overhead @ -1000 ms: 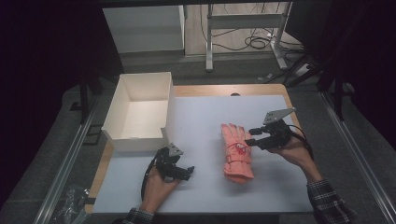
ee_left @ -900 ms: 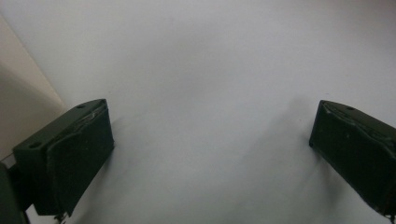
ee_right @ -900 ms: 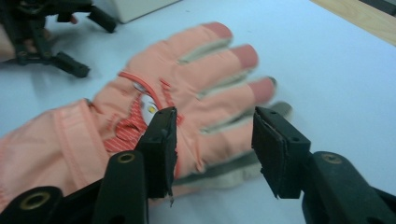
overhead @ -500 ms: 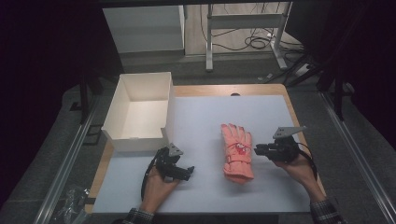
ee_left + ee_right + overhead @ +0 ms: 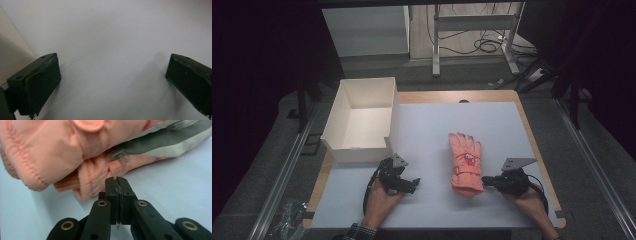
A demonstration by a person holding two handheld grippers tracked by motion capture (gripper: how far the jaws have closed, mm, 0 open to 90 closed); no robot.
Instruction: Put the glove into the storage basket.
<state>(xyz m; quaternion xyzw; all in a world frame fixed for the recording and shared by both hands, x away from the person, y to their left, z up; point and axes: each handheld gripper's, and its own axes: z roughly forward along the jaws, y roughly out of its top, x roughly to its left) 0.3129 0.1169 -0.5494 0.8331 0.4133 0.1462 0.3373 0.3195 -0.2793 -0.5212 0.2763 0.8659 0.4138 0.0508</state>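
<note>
Pink glove (image 5: pixel 465 161) lies flat on the white mat (image 5: pixel 432 125), right of centre, fingers pointing away from the person, cuff toward them; a red mark on its back, too small to read, no legible writing anywhere. Right gripper (image 5: pixel 486 180) just beside the cuff, jaws pressed together, holding nothing; its own view shows the tips just short of the cuff fabric. Left gripper (image 5: pixel 413 182) rests on bare mat, jaws wide apart, empty. White open box (image 5: pixel 362 150) near the left gripper, well apart from the glove
</note>
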